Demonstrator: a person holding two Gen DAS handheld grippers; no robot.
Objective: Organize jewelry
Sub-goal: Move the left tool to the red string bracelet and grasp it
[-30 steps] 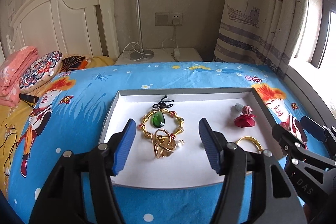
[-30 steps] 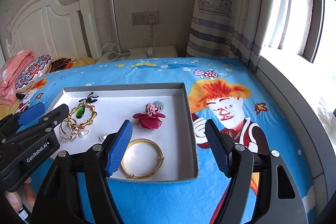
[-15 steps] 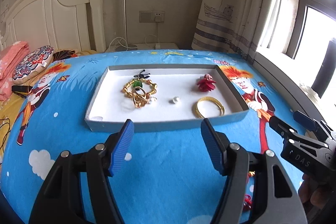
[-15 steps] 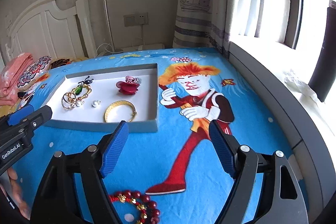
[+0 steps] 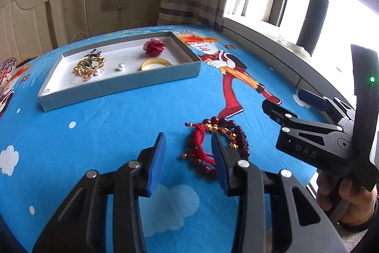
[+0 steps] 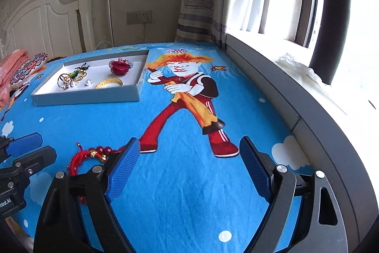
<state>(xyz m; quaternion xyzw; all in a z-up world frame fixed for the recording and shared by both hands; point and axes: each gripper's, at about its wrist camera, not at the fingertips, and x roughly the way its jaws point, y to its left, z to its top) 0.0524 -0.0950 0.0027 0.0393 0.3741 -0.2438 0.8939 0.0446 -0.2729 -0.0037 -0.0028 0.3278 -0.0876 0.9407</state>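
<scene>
A grey tray (image 5: 123,87) (image 6: 87,96) lies on the blue bedspread and holds a gold-and-green necklace (image 5: 88,64) (image 6: 71,77), a pearl (image 5: 120,66), a gold bangle (image 5: 155,62) (image 6: 109,83) and a red flower (image 5: 154,46) (image 6: 119,66). A red bead bracelet with red cord and gold charms (image 5: 213,146) (image 6: 94,153) lies on the bedspread near me. My left gripper (image 5: 188,158) is open and empty just above and behind the bracelet. My right gripper (image 6: 189,167) is open and empty, to the bracelet's right.
The bedspread (image 6: 189,110) has a cartoon figure print. A grey window ledge (image 6: 308,115) runs along the right with a dark cylinder (image 6: 334,34) on the sill. A white headboard (image 6: 47,23) and pillows (image 6: 21,70) are at the far left.
Both grippers have pulled back from the tray toward the near bed edge. The red bead bracelet has come into view in front of the left gripper. Both stay open.
</scene>
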